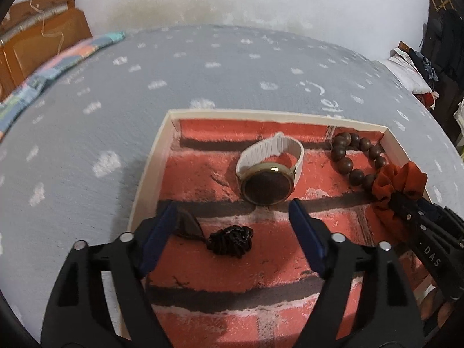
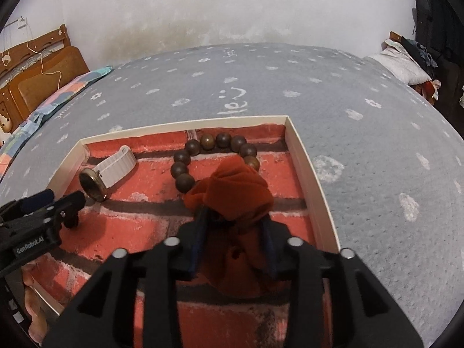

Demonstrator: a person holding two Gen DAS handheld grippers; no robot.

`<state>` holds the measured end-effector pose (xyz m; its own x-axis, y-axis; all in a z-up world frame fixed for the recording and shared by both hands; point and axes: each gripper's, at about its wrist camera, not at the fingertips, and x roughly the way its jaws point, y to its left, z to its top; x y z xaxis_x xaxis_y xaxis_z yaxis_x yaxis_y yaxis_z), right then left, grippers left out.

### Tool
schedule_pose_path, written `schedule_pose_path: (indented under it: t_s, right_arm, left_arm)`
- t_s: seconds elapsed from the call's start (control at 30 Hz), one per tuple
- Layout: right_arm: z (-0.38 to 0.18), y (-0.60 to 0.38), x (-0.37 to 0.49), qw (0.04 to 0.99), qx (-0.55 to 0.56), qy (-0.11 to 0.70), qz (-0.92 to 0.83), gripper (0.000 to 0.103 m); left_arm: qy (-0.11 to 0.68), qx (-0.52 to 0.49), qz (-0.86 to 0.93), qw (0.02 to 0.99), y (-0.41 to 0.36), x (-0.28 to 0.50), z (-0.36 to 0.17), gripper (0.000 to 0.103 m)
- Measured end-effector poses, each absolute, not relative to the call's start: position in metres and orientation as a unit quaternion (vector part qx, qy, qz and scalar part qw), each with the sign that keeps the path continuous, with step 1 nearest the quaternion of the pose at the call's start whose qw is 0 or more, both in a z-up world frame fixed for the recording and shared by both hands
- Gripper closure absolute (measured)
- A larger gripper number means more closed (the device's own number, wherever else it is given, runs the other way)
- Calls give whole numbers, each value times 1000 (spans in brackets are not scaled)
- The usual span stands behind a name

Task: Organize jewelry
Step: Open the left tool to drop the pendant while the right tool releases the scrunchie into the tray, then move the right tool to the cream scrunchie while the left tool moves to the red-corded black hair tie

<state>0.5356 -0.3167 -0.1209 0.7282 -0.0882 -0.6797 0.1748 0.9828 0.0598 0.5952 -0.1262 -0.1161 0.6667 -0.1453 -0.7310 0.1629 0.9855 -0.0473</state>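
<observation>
A shallow white box point(image 1: 150, 171) with a red brick-pattern floor lies on a grey bed cover. In it are a white-strapped watch point(image 1: 268, 171), a brown bead bracelet point(image 1: 358, 156) and a small black hair tie point(image 1: 230, 240). My left gripper point(image 1: 235, 217) is open above the hair tie, just short of the watch. My right gripper point(image 2: 235, 217) is shut on a rust-orange scrunchie point(image 2: 232, 188), held over the near beads of the bracelet point(image 2: 214, 150). The watch point(image 2: 107, 171) and box wall point(image 2: 307, 174) show in the right wrist view too. The scrunchie point(image 1: 397, 182) shows at right in the left wrist view.
The grey patterned bed cover point(image 1: 203, 66) spreads around the box. A wooden headboard point(image 2: 37, 78) and a colourful pillow point(image 1: 43, 78) are at the far left. A white pillow and clothes point(image 2: 403, 63) lie at the far right. A pale wall stands behind.
</observation>
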Motion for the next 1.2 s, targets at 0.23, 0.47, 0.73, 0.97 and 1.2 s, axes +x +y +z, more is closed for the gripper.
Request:
schedule_pose_path:
  t_s: [0.23,0.47,0.73,0.97,1.2]
  right_arm:
    - [-111,-314,527,936,47,340,-76,46]
    - [-104,-312,521,943,42,323,-74,29]
    - [-86,-315,505,946,70,311,-58,17]
    - [-54,-313,459,956,82,279,-50,16]
    - [-40,-304,395,962,46,259,-69,15]
  left_arm:
    - [373,21,-89,923,-128,582,-102,15]
    - [358,24,-80,930,-124,572,-91,6]
    - [366,1,-66,928,-103,559,-71,5]
    - [355,2,-56,933,-81,519,-46,5]
    - [344,-5,-46,938,-51,460,-30,5]
